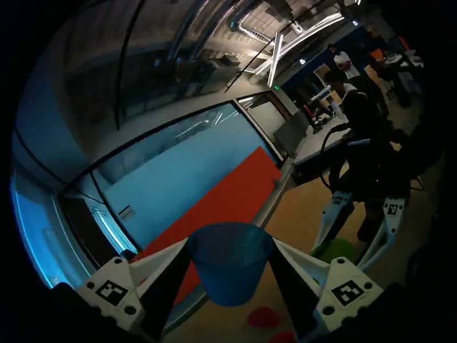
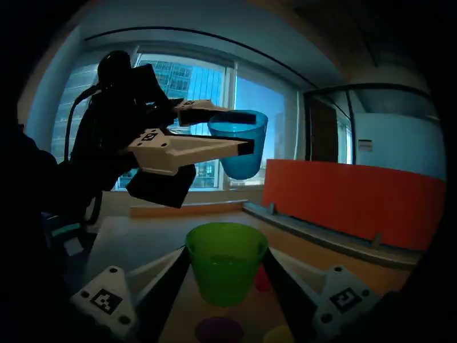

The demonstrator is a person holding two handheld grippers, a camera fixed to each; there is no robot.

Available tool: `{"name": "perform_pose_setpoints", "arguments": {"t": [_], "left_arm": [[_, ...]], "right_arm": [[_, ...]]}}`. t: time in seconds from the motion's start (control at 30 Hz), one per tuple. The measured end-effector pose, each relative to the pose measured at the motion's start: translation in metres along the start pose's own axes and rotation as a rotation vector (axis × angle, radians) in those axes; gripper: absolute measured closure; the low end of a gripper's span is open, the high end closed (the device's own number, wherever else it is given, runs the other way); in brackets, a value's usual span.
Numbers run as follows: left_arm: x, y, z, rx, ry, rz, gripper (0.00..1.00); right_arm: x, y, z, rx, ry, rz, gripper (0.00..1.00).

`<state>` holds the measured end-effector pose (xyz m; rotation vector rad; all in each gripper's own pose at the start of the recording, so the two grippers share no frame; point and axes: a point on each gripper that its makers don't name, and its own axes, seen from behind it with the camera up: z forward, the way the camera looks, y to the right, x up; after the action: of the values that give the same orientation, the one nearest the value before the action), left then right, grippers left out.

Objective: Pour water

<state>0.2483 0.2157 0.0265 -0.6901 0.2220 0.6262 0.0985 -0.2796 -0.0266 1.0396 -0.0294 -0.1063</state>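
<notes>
Right gripper view: a tall window wall (image 2: pixel 188 114) fills the upper left and centre of the frame, with city towers behind the glass. A long flat orange partition panel (image 2: pixel 354 200) runs across the right side, standing at the far edge of the pale tabletop (image 2: pixel 131 240).

Left gripper view: same panel mid-frame, with a glass office wall (image 1: pixel 171 166) above it. Strip ceiling lights (image 1: pixel 285 46) upper centre. A few people (image 1: pixel 348 74) at desks upper right, too dark for detail.

Left gripper (image 1: pixel 231 246): clenched on the blue translucent plastic cup (image 1: pixel 231 268), lower centre of its own view. One finger presses each side just under the rim. In the right gripper view the pair sits upper centre, held up in the air, with the cup near upright and mouth up. The hand behind it is only a dark silhouette at upper left.

Right gripper (image 2: pixel 225 251): grasping the green translucent plastic cup (image 2: pixel 225 268), a finger on each side, lower centre of its own view. The cup is upright over the tabletop. Can't tell if its base touches the surface. In the left gripper view this pair shows at lower right.

The blue cup sits higher in the right gripper view than the green one, and the two are apart, not touching. Can't tell the water level in either cup.

Small stuff: coloured round spots on the tabletop around the green cup's base: purple spot (image 2: pixel 220 328), yellow spot (image 2: pixel 280 334), red spot (image 2: pixel 261 280). Black-and-white square marker tags (image 2: pixel 107 301) on the gripper fingers.
</notes>
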Motion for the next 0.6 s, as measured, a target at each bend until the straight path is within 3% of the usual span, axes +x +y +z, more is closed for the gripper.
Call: {"name": "perform_pose_setpoints", "arguments": {"t": [0.3,0.6], "left_arm": [[-0.0025,-0.0025,-0.0016,-0.019,0.013,-0.222,0.12],[-0.0082,-0.0019,-0.0023,-0.037,0.027,-0.379,0.12]], "right_arm": [[0.0051,0.0019,-0.0033,-0.006,0.013,0.002,0.10],[0.0098,0.0048,-0.0043,-0.015,0.023,0.005,0.10]]}}
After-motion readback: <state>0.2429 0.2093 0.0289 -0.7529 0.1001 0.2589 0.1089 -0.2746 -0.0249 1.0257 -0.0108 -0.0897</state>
